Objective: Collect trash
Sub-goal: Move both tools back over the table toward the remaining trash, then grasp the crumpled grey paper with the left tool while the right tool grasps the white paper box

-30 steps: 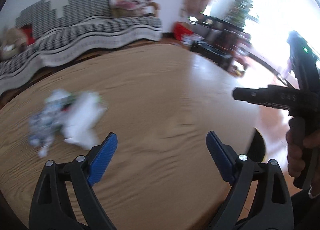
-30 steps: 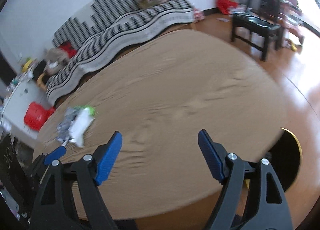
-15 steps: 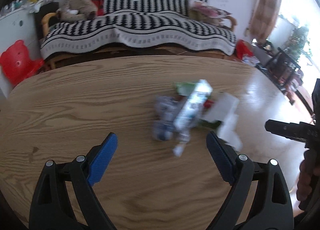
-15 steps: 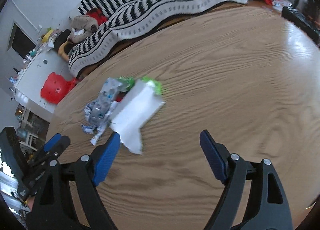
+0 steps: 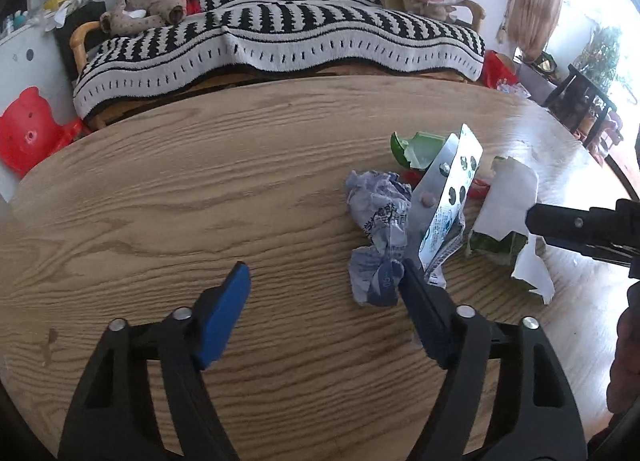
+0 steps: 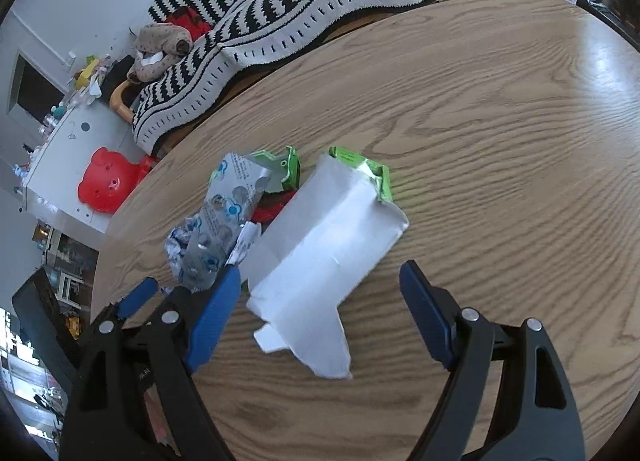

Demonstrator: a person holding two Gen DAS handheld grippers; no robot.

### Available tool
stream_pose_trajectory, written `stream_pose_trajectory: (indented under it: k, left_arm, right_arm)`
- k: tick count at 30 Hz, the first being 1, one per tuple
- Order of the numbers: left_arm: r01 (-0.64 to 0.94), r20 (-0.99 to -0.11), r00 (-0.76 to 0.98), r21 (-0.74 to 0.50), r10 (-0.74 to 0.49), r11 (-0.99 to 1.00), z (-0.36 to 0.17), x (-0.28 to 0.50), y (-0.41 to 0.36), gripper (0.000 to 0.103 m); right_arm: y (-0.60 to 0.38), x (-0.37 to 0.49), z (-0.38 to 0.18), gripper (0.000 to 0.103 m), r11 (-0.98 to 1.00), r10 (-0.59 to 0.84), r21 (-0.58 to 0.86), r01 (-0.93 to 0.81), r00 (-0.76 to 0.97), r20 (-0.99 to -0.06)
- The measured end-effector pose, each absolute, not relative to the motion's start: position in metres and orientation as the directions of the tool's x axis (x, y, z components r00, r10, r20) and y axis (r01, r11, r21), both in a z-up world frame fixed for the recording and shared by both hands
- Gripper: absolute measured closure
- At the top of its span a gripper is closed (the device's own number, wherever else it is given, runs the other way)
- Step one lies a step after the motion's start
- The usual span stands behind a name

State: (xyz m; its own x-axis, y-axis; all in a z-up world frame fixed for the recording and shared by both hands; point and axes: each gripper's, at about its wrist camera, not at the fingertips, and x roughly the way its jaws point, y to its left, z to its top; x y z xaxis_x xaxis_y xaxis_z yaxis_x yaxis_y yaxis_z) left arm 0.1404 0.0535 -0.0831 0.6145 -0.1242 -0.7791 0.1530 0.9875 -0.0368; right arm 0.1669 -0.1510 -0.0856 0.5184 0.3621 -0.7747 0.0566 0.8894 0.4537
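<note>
A small heap of trash lies on the round wooden table point(image 5: 160, 197): a crumpled blue-printed wrapper point(image 5: 380, 221), a silver pill blister point(image 5: 444, 197), a torn white and green carton point(image 5: 508, 205) and a red scrap point(image 5: 478, 189). My left gripper point(image 5: 324, 301) is open and empty, its right finger at the near edge of the wrapper. In the right wrist view the carton point(image 6: 328, 237) lies flat, with the blister point(image 6: 228, 213) to its left. My right gripper point(image 6: 320, 301) is open and empty, low over the carton's near end.
A sofa with a black and white striped cover point(image 5: 280, 33) stands behind the table. A red bear-shaped stool point(image 5: 24, 133) is on the floor at the left. A dark bench point(image 5: 580, 101) stands at the far right.
Both grippers have swung left from the bare table side onto the trash heap and moved closer to it. Both stay open.
</note>
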Motion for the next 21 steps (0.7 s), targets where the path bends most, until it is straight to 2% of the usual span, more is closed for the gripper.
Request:
stream_pose_trajectory:
  k: [3, 4, 6, 7, 8, 9, 10, 13, 14, 17, 21]
  left_arm:
    - [0.166, -0.786, 0.606, -0.024, -0.121, 0.986, -0.088, 0.145, 0.050, 0.046]
    - [0.165, -0.781, 0.613, -0.023, -0.121, 0.986, -0.086, 0.144, 0.049, 0.055]
    - [0.167, -0.781, 0.610, -0.043, -0.137, 0.985, -0.086, 0.145, 0.049, 0.067]
    - [0.166, -0.779, 0.612, -0.039, -0.134, 0.985, -0.085, 0.144, 0.048, 0.077]
    - [0.171, -0.781, 0.610, -0.035, -0.134, 0.985, -0.085, 0.144, 0.047, 0.078]
    - [0.173, -0.782, 0.608, -0.038, -0.137, 0.984, -0.085, 0.143, 0.045, 0.080]
    - [0.175, -0.784, 0.605, -0.042, -0.141, 0.984, -0.085, 0.142, 0.045, 0.081]
    - [0.165, -0.778, 0.616, -0.027, -0.124, 0.986, -0.081, 0.139, 0.042, 0.083]
    - [0.160, -0.777, 0.617, -0.032, -0.125, 0.987, -0.079, 0.138, 0.042, 0.086]
    - [0.147, -0.774, 0.620, -0.047, -0.129, 0.988, -0.072, 0.136, 0.043, 0.088]
    - [0.134, -0.762, 0.636, -0.051, -0.125, 0.990, -0.061, 0.131, 0.044, 0.088]
  right_arm:
    - [-0.143, 0.173, -0.086, 0.024, 0.904, 0.332, 0.424, 0.058, 0.530, -0.780]
    - [-0.140, 0.175, -0.086, 0.024, 0.909, 0.324, 0.414, 0.056, 0.532, -0.782]
    - [-0.133, 0.176, -0.086, 0.025, 0.924, 0.297, 0.380, 0.050, 0.536, -0.791]
    - [-0.129, 0.176, -0.086, 0.031, 0.930, 0.289, 0.365, 0.040, 0.536, -0.794]
    - [-0.127, 0.175, -0.087, 0.039, 0.931, 0.292, 0.364, 0.031, 0.535, -0.793]
    - [-0.127, 0.174, -0.086, 0.042, 0.929, 0.300, 0.370, 0.025, 0.536, -0.789]
    - [-0.126, 0.174, -0.086, 0.060, 0.921, 0.324, 0.389, 0.011, 0.532, -0.783]
    - [-0.127, 0.170, -0.080, 0.075, 0.918, 0.335, 0.396, -0.006, 0.543, -0.770]
    - [-0.128, 0.170, -0.078, 0.081, 0.918, 0.337, 0.396, -0.009, 0.545, -0.768]
    - [-0.131, 0.166, -0.072, 0.088, 0.914, 0.348, 0.404, -0.021, 0.552, -0.758]
    - [-0.136, 0.159, -0.064, 0.091, 0.915, 0.348, 0.403, -0.034, 0.572, -0.742]
